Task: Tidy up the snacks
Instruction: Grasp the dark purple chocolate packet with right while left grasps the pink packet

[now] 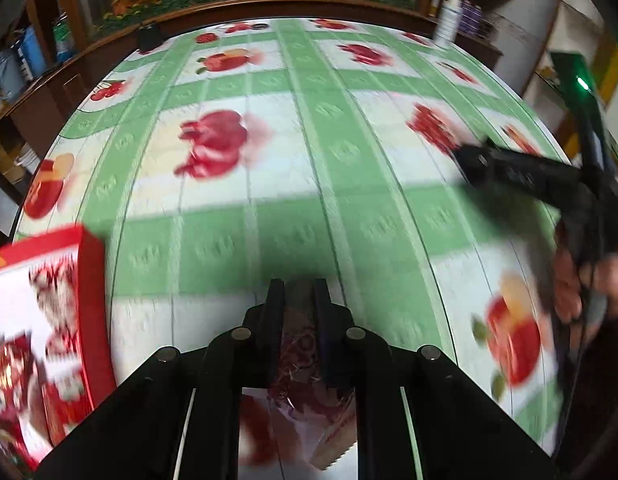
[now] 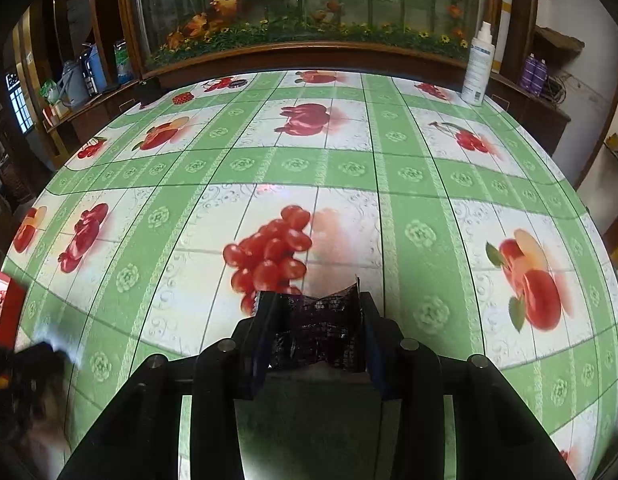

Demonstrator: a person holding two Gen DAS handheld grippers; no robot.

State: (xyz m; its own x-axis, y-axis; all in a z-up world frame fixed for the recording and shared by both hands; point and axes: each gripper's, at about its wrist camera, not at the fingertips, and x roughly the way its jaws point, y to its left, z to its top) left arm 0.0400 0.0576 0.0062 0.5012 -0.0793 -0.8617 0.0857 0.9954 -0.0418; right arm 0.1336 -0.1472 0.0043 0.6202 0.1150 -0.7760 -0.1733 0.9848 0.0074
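Carrying two snack packets above the table, both grippers appear to be mid-transfer toward the red box (image 1: 41,320), which stands at the left edge of the left wrist view. The left gripper (image 1: 298,300) has its jaws pressed close on a red-and-white printed packet (image 1: 301,364), a thin crinkled film whose serrated end hangs below the fingers. The right gripper (image 2: 315,316) pinches a dark packet (image 2: 321,328), a glossy, wrinkled foil bowed between jaws held moderately apart. The box is rigid card with a red rim and a pale interior, and it already holds red-printed wrappers (image 1: 13,364), blurred here. The tablecloth (image 2: 389,208) is smooth vinyl printed with green bands and fruit panels; a white spray bottle (image 2: 477,68) stands at its far edge. Judged from this layout, the step in hand is delivery of held items, and the next move calls for swinging each packet left over the box opening and parting the jaws only once it is inside the rim. Thin film of this kind will likely cling or flutter on release. Motion blur in the left wrist view hides finer detail.
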